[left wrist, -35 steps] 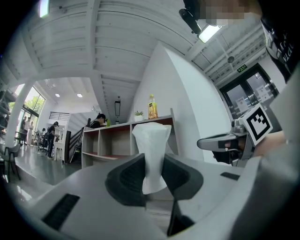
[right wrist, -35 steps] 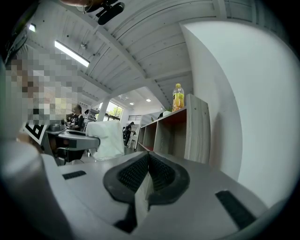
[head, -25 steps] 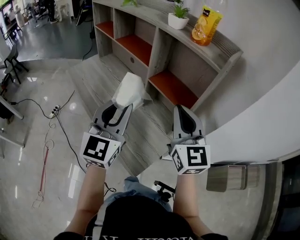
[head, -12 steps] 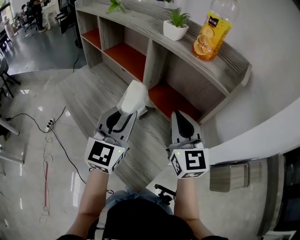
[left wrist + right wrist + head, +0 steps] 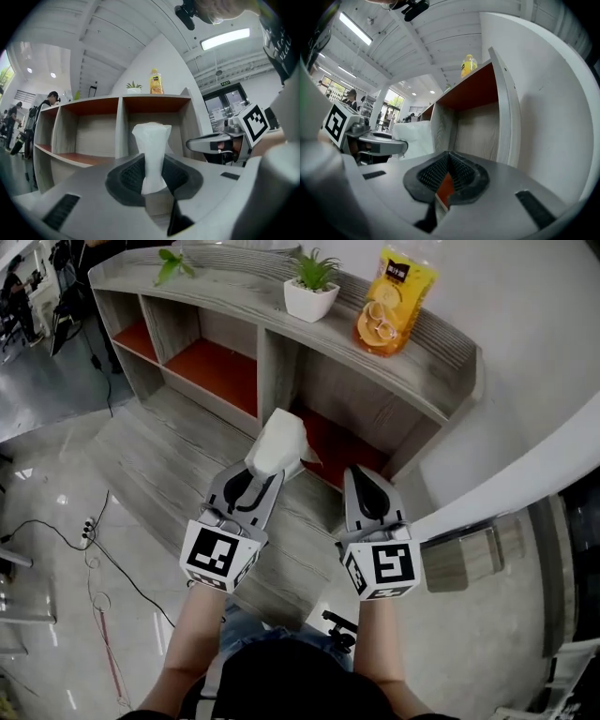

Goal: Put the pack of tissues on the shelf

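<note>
The head view alone shows the shelf (image 5: 375,352) from above, with a bottle (image 5: 394,301) and plant (image 5: 311,292) on its top board, upper centre of the frame. It also shows the tissues (image 5: 278,442) mid-frame, in the air before the red-floored lower compartments and not yet on any board.

Only the left gripper view shows the grip. The left gripper (image 5: 262,474) has its pads pressed on the pack's near end, pinching it narrow. The rest of the pack stands out past the fingertips (people are small at far left there).

The right gripper (image 5: 364,479) has its tips together and holds nothing, as its own view shows, with the pack at left beside it.
</note>
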{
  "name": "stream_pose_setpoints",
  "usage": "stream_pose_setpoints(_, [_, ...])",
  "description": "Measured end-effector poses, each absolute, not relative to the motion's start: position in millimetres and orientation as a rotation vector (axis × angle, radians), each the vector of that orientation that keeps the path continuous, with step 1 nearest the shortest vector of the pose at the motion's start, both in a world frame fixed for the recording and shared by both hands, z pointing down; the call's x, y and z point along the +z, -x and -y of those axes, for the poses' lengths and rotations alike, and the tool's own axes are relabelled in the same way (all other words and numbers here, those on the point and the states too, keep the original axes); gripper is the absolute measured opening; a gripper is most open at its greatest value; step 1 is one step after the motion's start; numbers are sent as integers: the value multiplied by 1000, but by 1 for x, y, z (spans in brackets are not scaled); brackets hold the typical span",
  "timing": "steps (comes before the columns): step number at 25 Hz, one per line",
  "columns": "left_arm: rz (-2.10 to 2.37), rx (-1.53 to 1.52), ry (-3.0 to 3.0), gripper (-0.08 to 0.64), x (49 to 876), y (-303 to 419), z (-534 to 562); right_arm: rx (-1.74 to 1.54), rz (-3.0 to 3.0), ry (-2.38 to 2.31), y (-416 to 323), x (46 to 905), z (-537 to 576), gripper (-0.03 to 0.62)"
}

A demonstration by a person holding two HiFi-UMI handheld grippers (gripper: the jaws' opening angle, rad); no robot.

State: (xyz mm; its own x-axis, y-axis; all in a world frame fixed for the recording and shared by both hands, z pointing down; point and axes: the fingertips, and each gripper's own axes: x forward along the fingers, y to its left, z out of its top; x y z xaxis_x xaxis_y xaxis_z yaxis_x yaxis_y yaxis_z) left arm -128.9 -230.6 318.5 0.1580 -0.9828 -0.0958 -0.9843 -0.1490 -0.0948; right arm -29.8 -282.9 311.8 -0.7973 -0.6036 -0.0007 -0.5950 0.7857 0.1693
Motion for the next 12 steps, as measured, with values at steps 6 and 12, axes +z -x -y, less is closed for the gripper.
stream_pose_setpoints(6, [-1788, 36, 2414, 97, 312, 129, 242, -231, 2851, -1173, 23, 303, 281, 17])
stream_pose_setpoints(12, [-1684, 96, 2484, 97, 302, 139, 246, -293, 2758, -1302, 19, 293, 262, 17])
